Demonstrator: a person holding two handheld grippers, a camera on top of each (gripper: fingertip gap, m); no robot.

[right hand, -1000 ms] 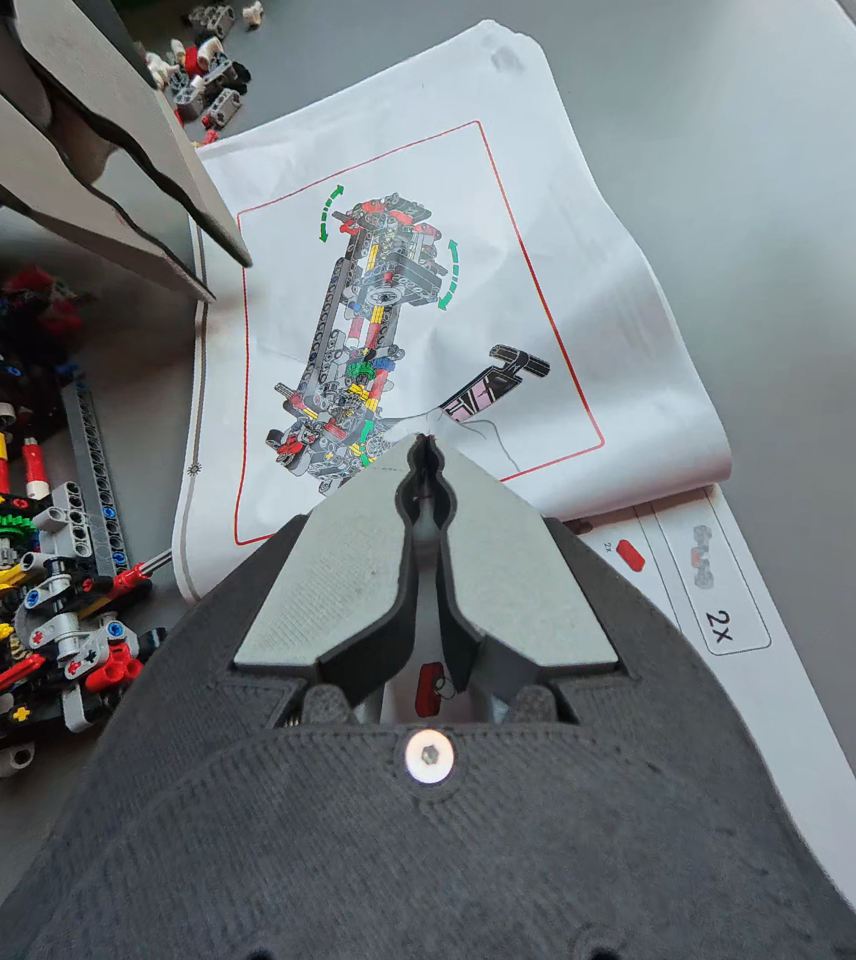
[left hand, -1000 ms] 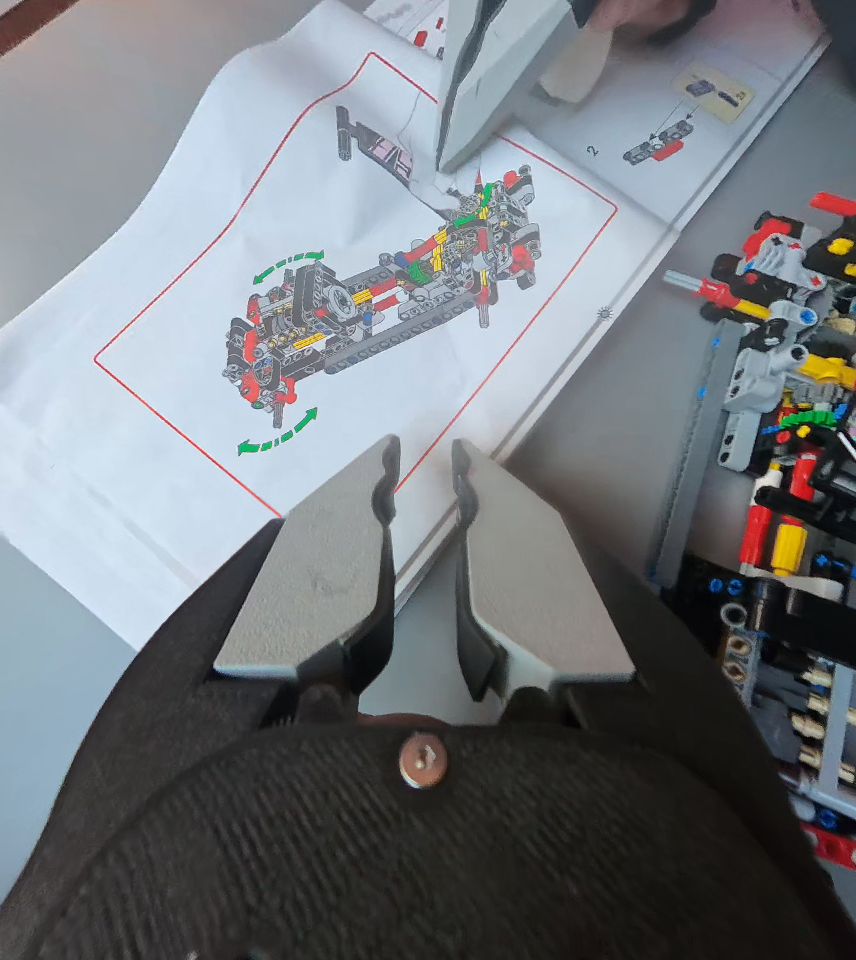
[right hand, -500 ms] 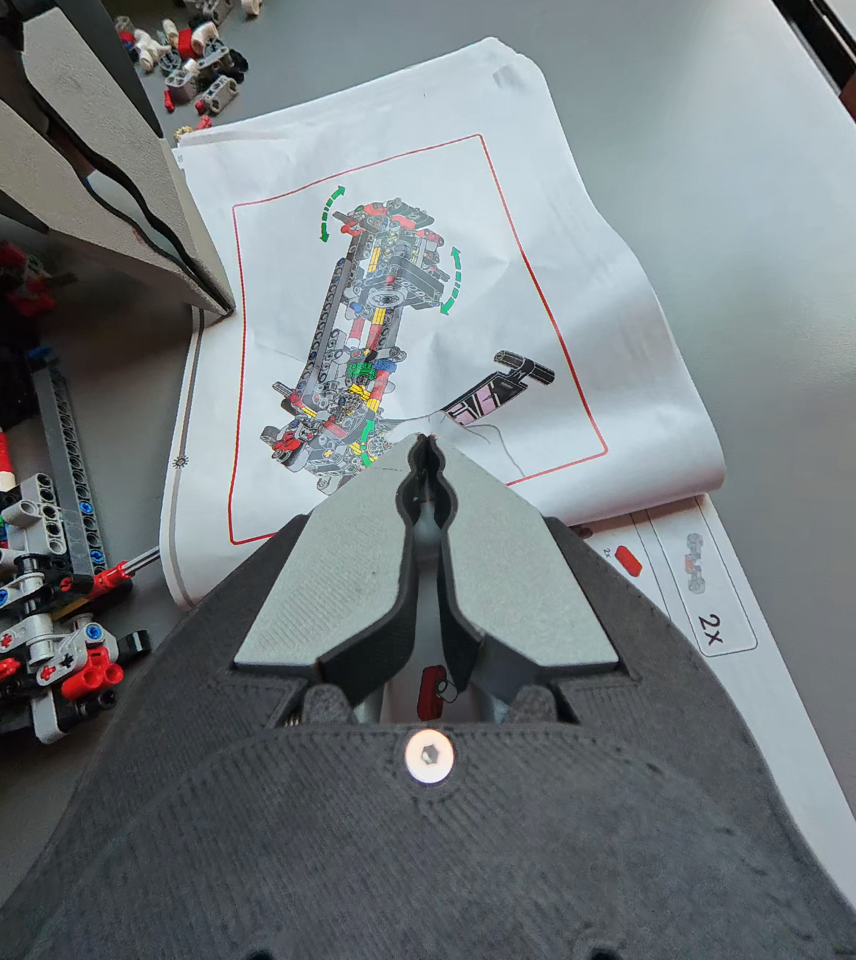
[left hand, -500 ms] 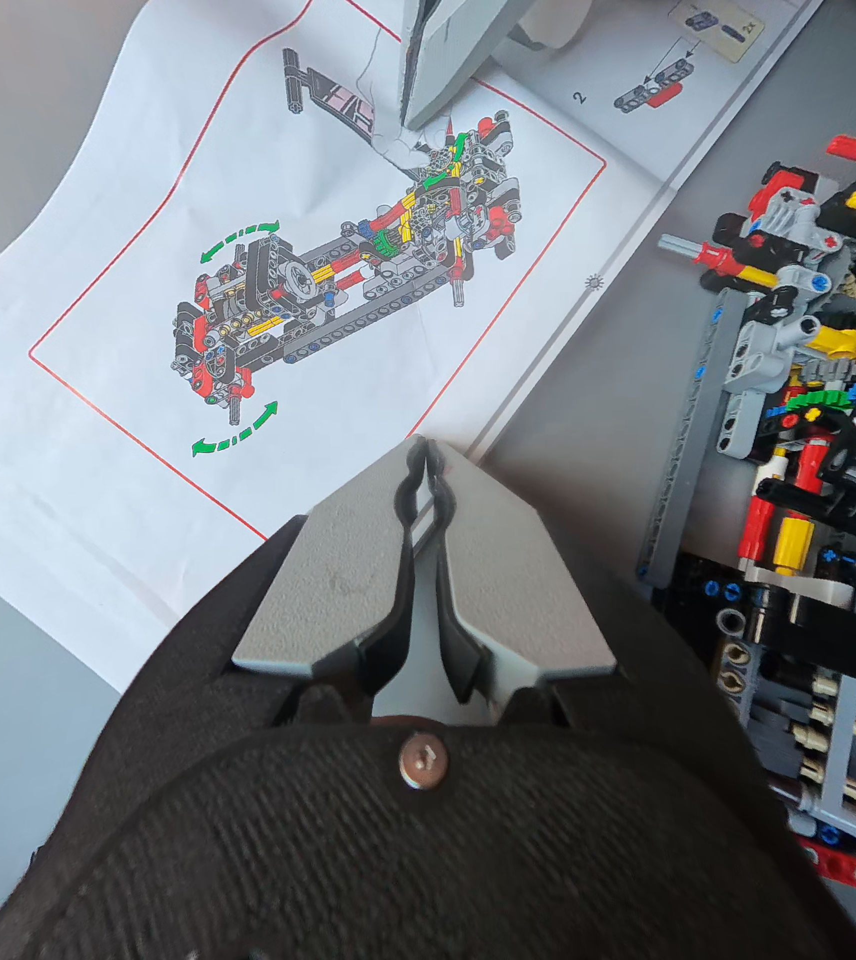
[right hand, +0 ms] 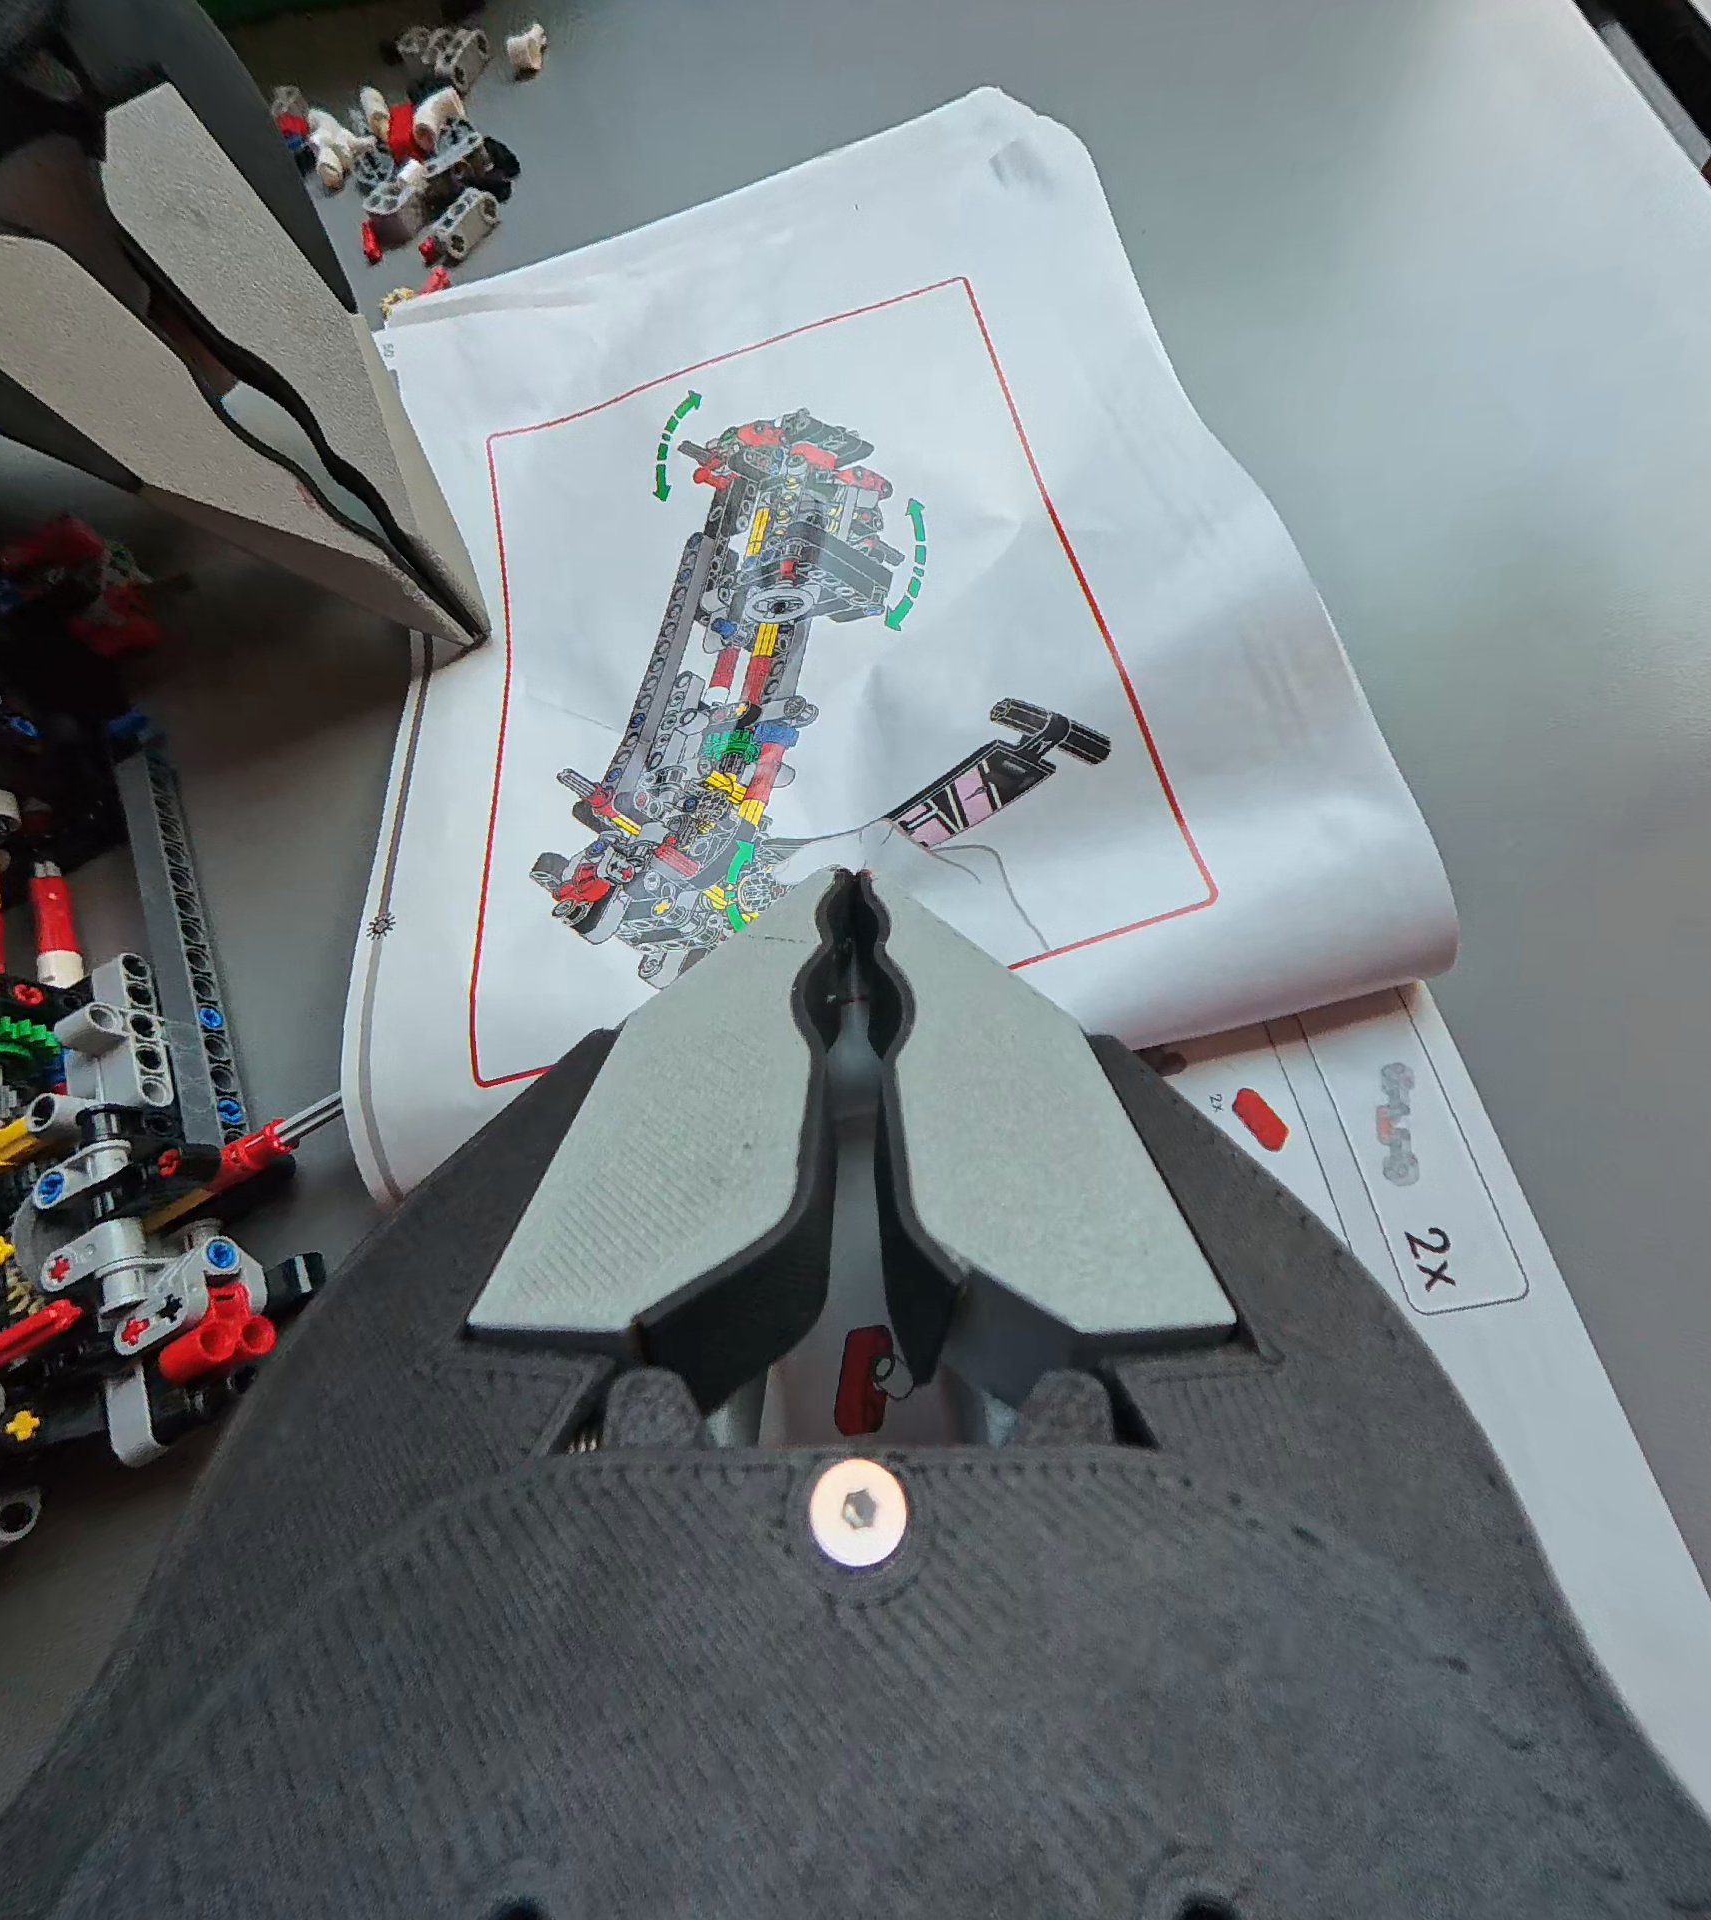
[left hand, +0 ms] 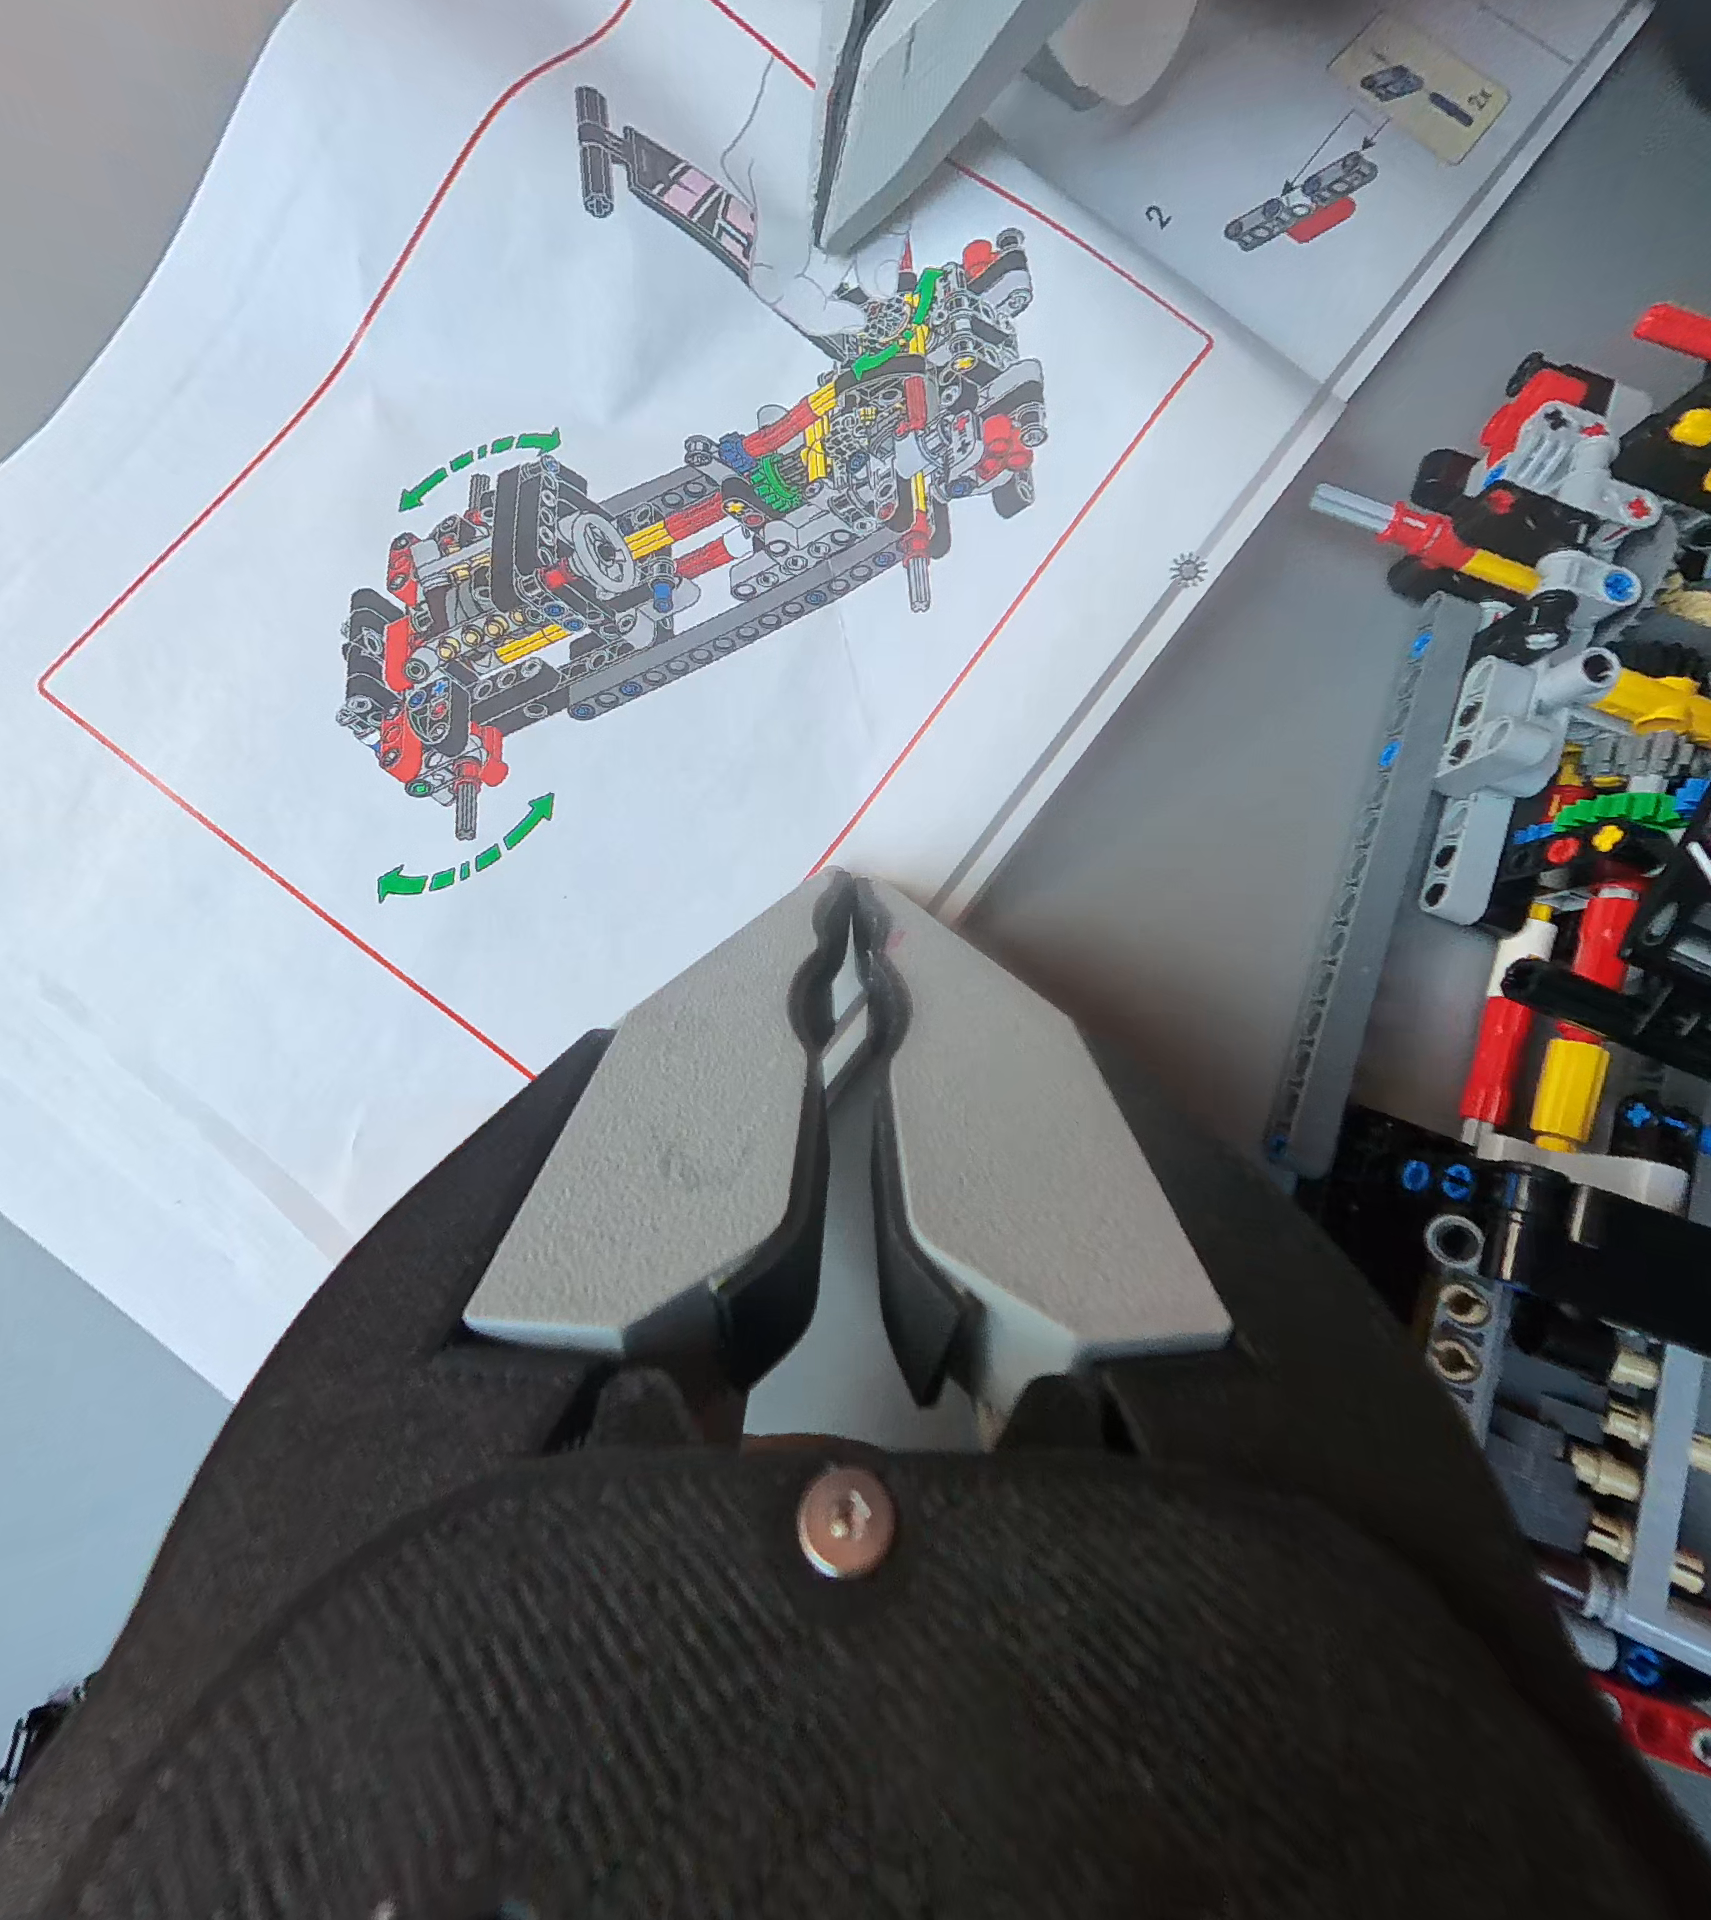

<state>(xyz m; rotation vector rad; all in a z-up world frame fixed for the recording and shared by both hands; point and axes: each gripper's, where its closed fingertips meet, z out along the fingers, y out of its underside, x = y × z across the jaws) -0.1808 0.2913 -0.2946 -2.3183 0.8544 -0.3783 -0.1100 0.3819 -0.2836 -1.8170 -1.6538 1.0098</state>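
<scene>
An open instruction booklet lies on the grey table, its top page (left hand: 238, 343) printed with a coloured chassis drawing inside a red frame. My right gripper (right hand: 851, 878) is shut on this page (right hand: 1121, 436) and pinches up a small wrinkle of paper in the drawing. The left wrist view shows it from the far side (left hand: 830, 244), with the puckered paper at its tips. My left gripper (left hand: 851, 883) is shut, its tips down on the same page close to the edge with the grey stripe. It also shows in the right wrist view (right hand: 472, 629).
A partly built brick vehicle chassis (left hand: 1609, 727) in black, grey, red and yellow lies beside the booklet, also in the right wrist view (right hand: 82, 1195). Several loose small pieces (right hand: 415, 156) lie beyond the booklet. The page underneath (right hand: 1402, 1195) shows past the top page. The tips of one gripper are about 12 cm away from the tips of the other.
My left gripper's jaws closed and it came down onto the page near its edge. My right gripper stayed shut on the pinched page throughout.
</scene>
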